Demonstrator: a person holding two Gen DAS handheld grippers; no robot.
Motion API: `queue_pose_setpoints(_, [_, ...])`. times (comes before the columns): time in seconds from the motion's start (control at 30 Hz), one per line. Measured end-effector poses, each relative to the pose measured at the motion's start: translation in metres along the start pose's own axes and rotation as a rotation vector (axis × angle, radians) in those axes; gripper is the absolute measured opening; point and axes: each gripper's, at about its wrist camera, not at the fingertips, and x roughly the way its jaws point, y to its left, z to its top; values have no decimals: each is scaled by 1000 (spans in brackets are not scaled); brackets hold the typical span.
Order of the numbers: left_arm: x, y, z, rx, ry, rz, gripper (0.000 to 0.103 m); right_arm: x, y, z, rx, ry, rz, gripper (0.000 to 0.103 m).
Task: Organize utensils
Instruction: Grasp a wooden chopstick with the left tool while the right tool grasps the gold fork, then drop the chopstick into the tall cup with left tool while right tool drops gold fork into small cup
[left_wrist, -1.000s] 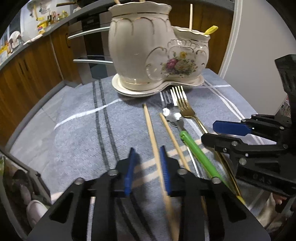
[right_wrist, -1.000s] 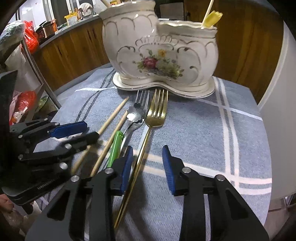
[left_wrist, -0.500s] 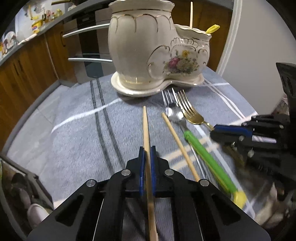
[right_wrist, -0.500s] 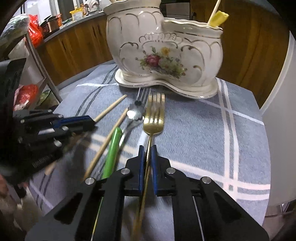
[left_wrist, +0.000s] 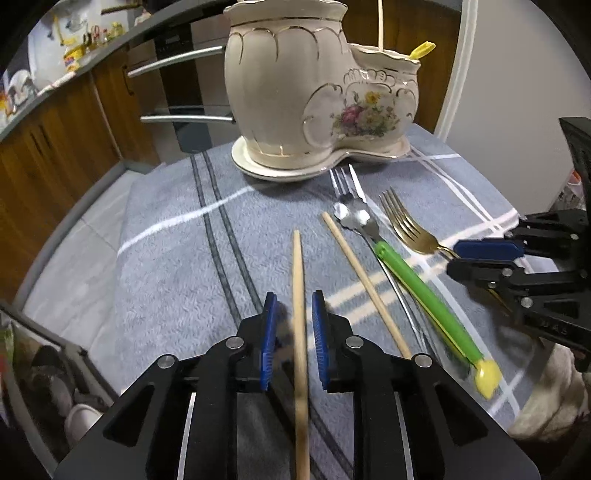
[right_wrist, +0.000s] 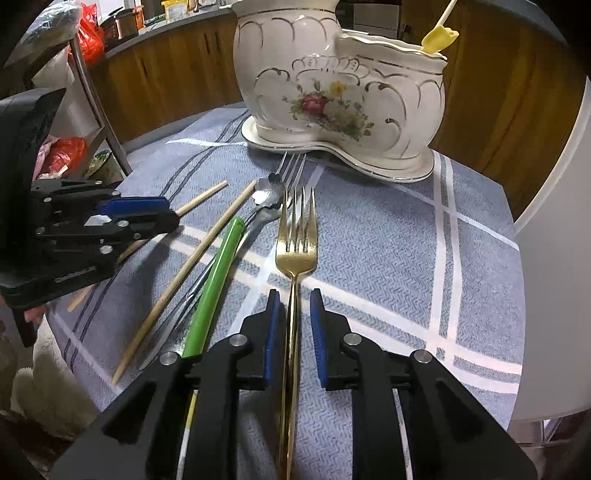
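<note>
Since half a second ago, both tongs have let go. The left gripper (left_wrist: 293, 325) is opening around the pale wooden chopstick (left_wrist: 298, 280), its blue pads clear on either side. The right gripper (right_wrist: 295, 332) stands released too, with the slim gold metal fork (right_wrist: 295, 247) between its pads; whether one pad brushes the handle is hard to tell. Both utensils lie on the grey striped cloth (left_wrist: 166, 277), before the cream flowered ceramic holder (left_wrist: 295, 92).
</note>
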Motion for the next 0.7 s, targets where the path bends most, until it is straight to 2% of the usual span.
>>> queue_pose_setpoints(0.03, [0,1,0,3,-6,1,17,-1,-3,-2,2,-2,3,6])
queue_pose_setpoints(0.07, [0,2,-1,6,-8,8,7,-2,-5,-2,6,-7,8,6])
queue_pose_setpoints(0.2, [-4,13,-3,-23,-22,-33,7,-16,-10,-4,16,-60,26,5])
queue_pose_setpoints(0.3, [-18,18,-3,-31,-80,-58,7,-36,-15,-3,20,-143,44,5])
queue_pose_setpoints(0.43, [-39,26,1,-50,-177,-87,6,-59,-18,0,14,-243,35,5])
queue_pose_setpoints(0.7, [-93,39,26,-86,-453,-100,6,-100,-19,22,33,-490,7,5])
